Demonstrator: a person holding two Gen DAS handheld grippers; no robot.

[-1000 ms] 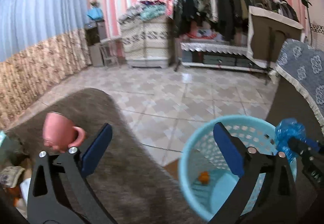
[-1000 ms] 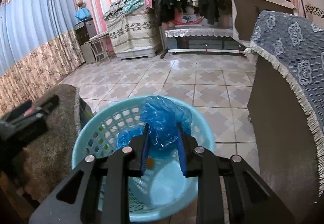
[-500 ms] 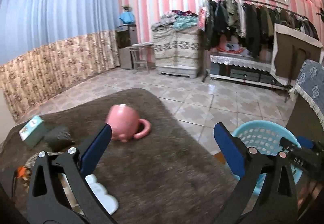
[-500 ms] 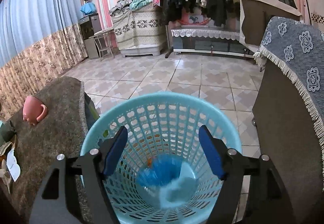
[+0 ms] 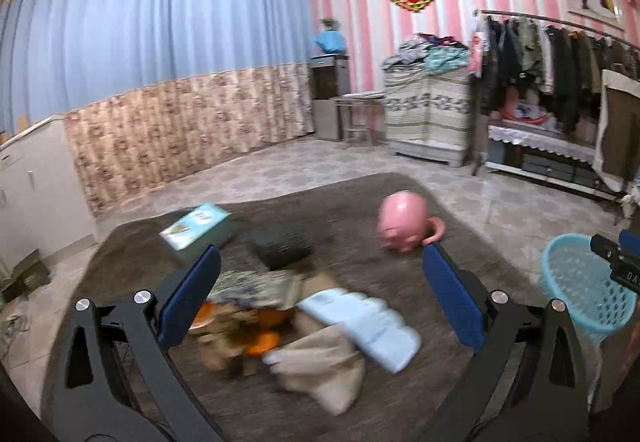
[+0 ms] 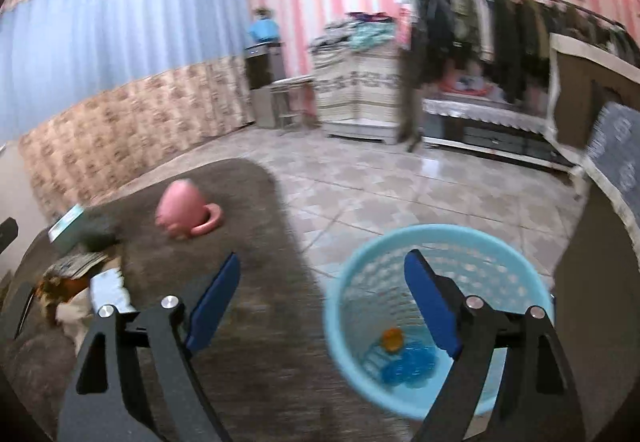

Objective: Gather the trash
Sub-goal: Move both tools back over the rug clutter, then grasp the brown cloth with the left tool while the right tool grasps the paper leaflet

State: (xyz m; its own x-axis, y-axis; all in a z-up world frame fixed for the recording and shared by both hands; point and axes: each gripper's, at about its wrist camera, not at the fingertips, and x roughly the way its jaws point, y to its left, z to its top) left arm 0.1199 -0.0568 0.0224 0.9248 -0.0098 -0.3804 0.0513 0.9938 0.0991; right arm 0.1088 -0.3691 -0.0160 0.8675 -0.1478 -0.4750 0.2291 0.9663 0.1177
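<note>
A: Across the low table a brown cover (image 5: 400, 394) is spreading from edge to edge; what is lying on it?

B: In the left wrist view a blurred pile of trash (image 5: 304, 330) is sitting in the middle; a pale blue packet (image 5: 360, 322) is lying on top, tan paper (image 5: 320, 370) is bunching beneath it, and orange scraps (image 5: 262, 342) are showing at the left side. Behind the pile a dark object (image 5: 282, 248) and a teal box (image 5: 196, 226) are resting; a pink mug (image 5: 404, 222) is lying farther right, handle toward the floor side.

A: And the basket?

B: The light blue basket (image 6: 532, 294) is standing on the tiled floor just beside the table's end; in the right wrist view a crumpled blue bag (image 6: 408, 364) and a small orange piece (image 6: 392, 338) are lying at its bottom.

A: How are the tools standing?

B: The left gripper (image 5: 320, 294) is hanging over the pile with its jaws spread wide — nothing is sitting between the blue pads. The right gripper (image 6: 322, 302) is hanging above the gap between table and basket, jaws equally wide, gripping nothing; one finger is crossing the basket's mouth, the other is crossing the brown cover.

A: Is either touching the trash?

B: I cannot tell from this blur — no contact is showing.
</note>
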